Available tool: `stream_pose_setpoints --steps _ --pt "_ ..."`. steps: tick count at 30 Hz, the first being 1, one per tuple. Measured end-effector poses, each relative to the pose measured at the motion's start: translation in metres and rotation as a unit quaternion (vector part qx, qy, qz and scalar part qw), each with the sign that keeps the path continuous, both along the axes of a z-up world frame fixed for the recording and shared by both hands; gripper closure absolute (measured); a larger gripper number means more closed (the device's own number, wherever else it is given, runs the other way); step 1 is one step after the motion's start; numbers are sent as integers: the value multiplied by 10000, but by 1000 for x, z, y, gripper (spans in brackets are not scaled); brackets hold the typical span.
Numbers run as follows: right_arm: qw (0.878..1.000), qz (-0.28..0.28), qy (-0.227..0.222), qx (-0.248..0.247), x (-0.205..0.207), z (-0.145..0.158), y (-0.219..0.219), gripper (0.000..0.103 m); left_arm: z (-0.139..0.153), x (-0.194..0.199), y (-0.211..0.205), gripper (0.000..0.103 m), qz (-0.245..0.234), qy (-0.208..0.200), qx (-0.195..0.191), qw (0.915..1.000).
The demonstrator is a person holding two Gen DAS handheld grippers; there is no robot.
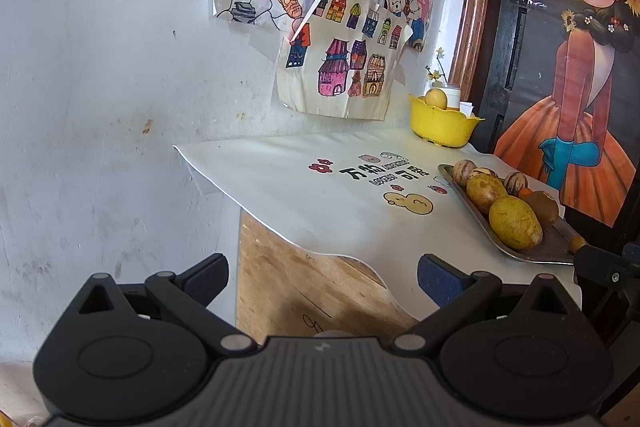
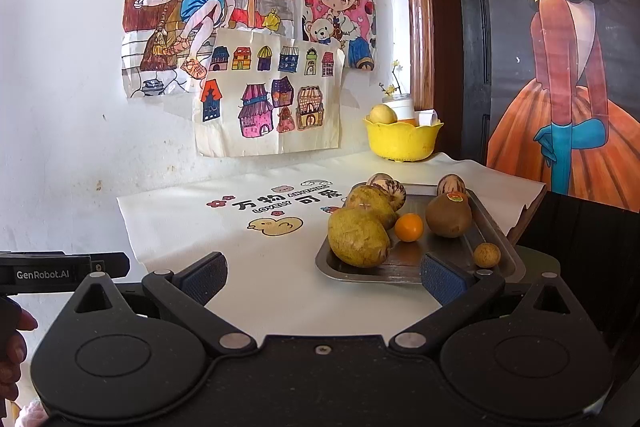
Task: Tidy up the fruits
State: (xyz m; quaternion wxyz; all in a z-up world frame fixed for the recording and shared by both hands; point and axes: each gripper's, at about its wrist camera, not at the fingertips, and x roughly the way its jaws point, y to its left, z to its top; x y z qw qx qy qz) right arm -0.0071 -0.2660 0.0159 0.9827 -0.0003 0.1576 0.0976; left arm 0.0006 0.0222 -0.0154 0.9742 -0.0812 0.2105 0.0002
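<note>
From the left wrist, the left gripper (image 1: 323, 281) stands wide and holds nothing, over the table's near corner. The metal tray (image 1: 556, 247) of fruits lies ahead to its right, the yellow bowl (image 1: 442, 129) farther beyond.

From the right wrist, the right gripper (image 2: 323, 277) is also spread wide and bare. The tray (image 2: 494, 227) sits just ahead of its right finger, with a large yellow-green fruit (image 2: 358, 237), a small orange (image 2: 409, 227), a kiwi (image 2: 448, 217), and what may be a longan (image 2: 487, 255).
</note>
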Motion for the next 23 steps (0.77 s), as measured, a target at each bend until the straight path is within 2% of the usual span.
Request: stream_pose_setpoints --steps 11,23 --pt "10000 -2 7 2 1 1 0 1 3 -3 1 0 -7 -48 -105 9999" --pt "10000 -8 27 8 1 -2 1 1 5 -3 -2 0 -17 -53 9 10000"
